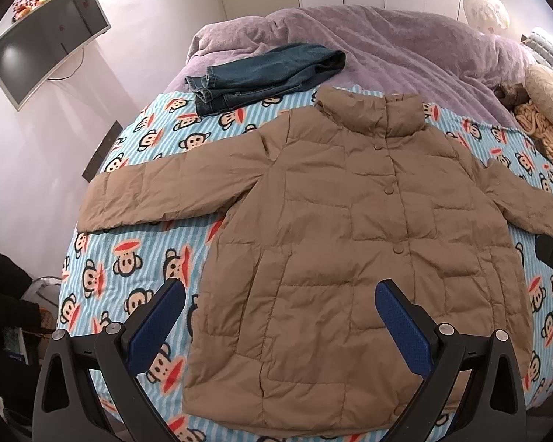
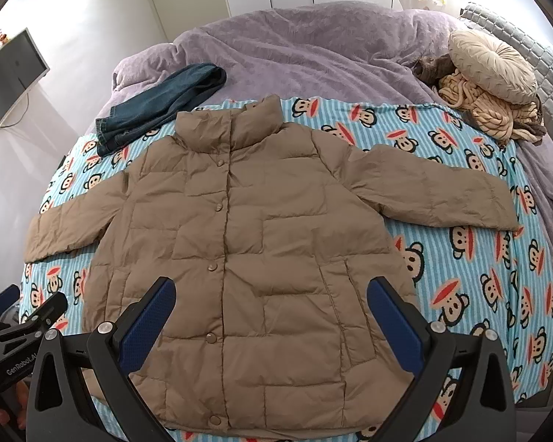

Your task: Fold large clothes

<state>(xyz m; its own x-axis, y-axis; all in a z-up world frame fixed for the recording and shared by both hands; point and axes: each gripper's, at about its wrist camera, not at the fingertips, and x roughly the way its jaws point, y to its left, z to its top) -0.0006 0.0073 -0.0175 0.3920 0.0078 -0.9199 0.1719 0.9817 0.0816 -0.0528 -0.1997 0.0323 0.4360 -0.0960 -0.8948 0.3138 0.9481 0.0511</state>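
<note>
denim jeans point(image 1: 261, 73) beyond jacket point(image 1: 350, 250) collar, maybe touching.

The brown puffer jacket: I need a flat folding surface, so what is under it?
The brown puffer jacket lies spread on a blue monkey-print sheet over the bed. Whatever is directly beneath the jacket is covered.

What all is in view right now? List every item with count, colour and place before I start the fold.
puffer jacket: 1, tan, spread flat front-up on the monkey-print sheet, sleeves out, snaps closed
jeans: 1, dark blue, bunched beyond the jacket's collar, straddling sheet and blanket
monkey-print sheet: 1, light blue striped, under the jacket
blanket: 1, purple, far half of the bed
round cushion: 1, beige, far right
knit throw: 1, tan, under the cushion
monitor: 1, dark screen, left wall
left gripper: open, above the jacket's hem
right gripper: open, above the jacket's hem
</note>
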